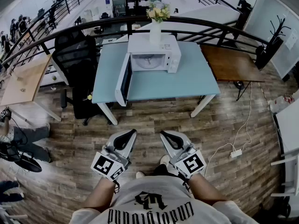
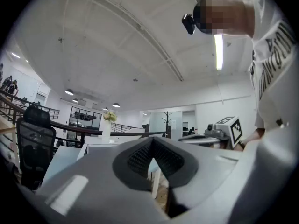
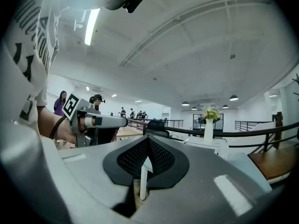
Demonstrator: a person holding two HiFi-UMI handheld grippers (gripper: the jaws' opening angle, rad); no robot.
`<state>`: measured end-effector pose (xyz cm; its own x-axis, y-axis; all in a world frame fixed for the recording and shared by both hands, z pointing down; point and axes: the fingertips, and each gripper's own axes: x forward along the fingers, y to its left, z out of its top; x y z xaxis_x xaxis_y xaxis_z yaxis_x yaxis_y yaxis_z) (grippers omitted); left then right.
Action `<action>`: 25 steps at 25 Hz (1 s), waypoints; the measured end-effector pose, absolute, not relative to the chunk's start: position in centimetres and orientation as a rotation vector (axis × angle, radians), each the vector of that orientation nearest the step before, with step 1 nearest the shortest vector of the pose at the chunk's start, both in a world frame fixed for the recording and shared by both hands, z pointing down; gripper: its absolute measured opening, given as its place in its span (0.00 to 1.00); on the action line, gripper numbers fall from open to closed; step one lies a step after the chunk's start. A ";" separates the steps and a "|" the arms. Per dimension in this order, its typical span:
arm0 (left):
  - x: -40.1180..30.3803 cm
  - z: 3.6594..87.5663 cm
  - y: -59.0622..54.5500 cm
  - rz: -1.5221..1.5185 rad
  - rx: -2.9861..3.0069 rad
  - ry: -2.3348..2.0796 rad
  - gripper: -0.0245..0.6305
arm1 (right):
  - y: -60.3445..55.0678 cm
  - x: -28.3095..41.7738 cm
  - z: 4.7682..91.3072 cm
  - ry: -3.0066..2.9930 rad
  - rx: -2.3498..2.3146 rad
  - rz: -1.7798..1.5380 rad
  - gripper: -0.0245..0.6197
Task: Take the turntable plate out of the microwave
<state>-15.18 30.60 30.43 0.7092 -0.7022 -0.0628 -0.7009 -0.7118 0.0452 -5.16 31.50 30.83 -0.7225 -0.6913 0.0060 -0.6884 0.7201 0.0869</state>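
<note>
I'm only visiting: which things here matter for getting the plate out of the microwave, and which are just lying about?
For the job:
- microwave
- its open door
- turntable plate inside
- left gripper and right gripper, both shut and empty

Just lying about:
- vase of flowers on the microwave
- office chair
- wooden table
- power strip on the floor

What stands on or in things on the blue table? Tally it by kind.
Microwave: 1
Vase of flowers: 1
Plate inside the microwave: 1
Total: 3
</note>
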 end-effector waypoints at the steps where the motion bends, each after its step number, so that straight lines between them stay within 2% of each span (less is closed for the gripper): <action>1: -15.1 30.5 30.3 -0.120 2.888 -1.186 0.11 | 31.2 -5.1 31.0 -2.880 1.154 -0.122 0.04; 10: -12.3 31.4 26.5 -0.121 2.866 -1.194 0.11 | 27.6 -2.2 31.9 -2.878 1.157 -0.104 0.04; 25: -3.2 32.1 15.4 -0.125 2.810 -1.279 0.11 | 17.1 7.4 33.1 -2.830 1.083 -0.016 0.04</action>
